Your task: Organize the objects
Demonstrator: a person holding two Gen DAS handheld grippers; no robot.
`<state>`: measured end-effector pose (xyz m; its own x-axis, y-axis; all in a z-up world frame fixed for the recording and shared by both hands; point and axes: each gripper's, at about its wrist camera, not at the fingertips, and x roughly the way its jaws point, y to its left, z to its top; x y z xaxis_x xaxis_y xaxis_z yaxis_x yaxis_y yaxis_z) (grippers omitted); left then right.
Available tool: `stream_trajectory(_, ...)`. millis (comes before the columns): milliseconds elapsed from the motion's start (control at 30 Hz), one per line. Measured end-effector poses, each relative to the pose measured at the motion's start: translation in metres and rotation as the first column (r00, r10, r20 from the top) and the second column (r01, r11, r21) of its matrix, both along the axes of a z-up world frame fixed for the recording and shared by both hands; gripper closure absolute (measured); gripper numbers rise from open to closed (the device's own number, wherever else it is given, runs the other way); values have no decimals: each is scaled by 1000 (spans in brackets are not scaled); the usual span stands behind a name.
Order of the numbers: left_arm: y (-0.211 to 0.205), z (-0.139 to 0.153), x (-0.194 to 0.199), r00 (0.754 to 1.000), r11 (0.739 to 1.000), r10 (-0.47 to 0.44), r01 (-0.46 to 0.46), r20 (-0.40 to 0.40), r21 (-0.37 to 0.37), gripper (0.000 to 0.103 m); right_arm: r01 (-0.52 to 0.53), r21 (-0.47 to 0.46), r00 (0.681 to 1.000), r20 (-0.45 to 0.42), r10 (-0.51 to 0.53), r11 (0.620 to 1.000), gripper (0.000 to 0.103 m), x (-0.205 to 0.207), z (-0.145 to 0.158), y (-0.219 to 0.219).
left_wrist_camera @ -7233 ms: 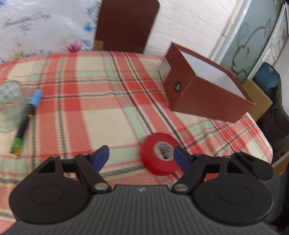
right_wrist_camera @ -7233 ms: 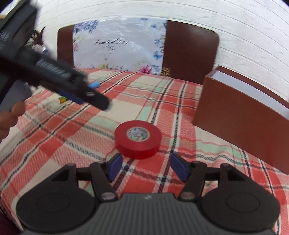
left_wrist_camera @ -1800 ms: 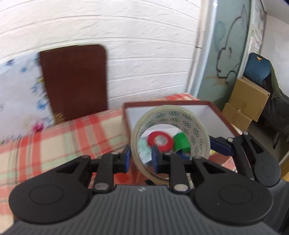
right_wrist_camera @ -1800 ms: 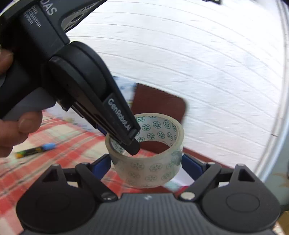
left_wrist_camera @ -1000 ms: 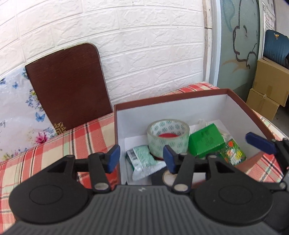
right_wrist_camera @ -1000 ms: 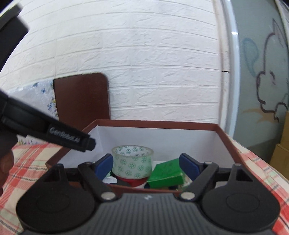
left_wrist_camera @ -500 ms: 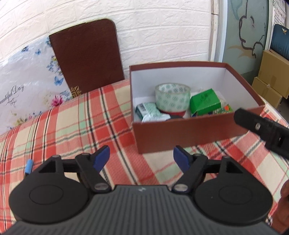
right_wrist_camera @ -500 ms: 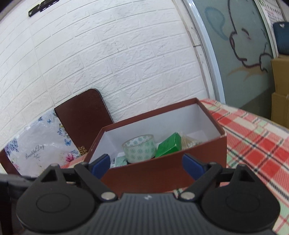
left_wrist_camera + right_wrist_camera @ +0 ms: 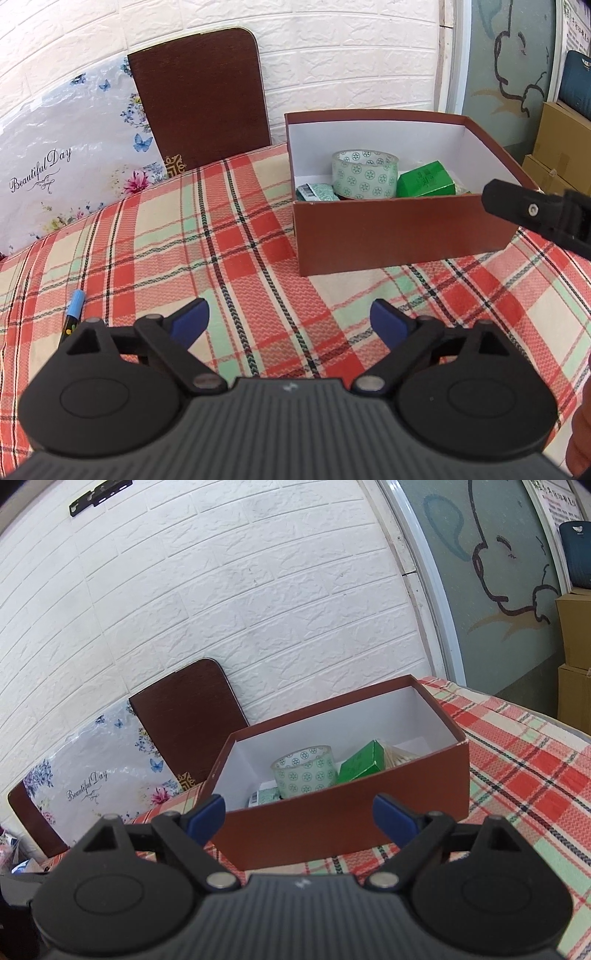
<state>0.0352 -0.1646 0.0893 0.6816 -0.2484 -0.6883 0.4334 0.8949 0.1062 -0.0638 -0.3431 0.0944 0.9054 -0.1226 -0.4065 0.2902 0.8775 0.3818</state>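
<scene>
The left gripper (image 9: 290,319) hangs spread and empty above the plaid tablecloth (image 9: 236,240); a marker (image 9: 72,312) lies toward the cloth's left edge. The right gripper (image 9: 298,814), also spread, faces the brown box (image 9: 343,819), where the patterned tape roll (image 9: 304,770) apparently rests beside a green carton (image 9: 360,762).

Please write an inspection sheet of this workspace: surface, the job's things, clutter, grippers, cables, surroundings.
Surface: table with a red, green and cream plaid cloth.
Job's things: open brown box holding a patterned clear tape roll standing on its flat side, a green carton beside it and a teal packet; a blue-capped marker lies on the cloth, far from the box.
Clutter: nothing seen.
Grippers: left gripper with jaws open and empty above the cloth; right gripper with jaws open and empty, facing the box.
Cables: nothing seen.
Surroundings: white brick wall, brown chair back, floral plastic sheet, cardboard boxes.
</scene>
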Motion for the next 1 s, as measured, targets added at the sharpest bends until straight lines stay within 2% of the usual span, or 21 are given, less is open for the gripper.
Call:
stream_trajectory(700,4,-5,4,1000,1000,17,-16,-3,10,5,-7,2,1000,-11,7,1000,12,1,-3,4)
stream_trajectory(800,6,-4,4,1000,1000,15,-15,8,3,0,-6,2,1000,-12,6,1000,12,0,-3,5)
stream_trajectory(1000,5,1,1,998,999,33,-34,50,26,0,-13,-5,1000,-7,12,1000,11,0,-2,7)
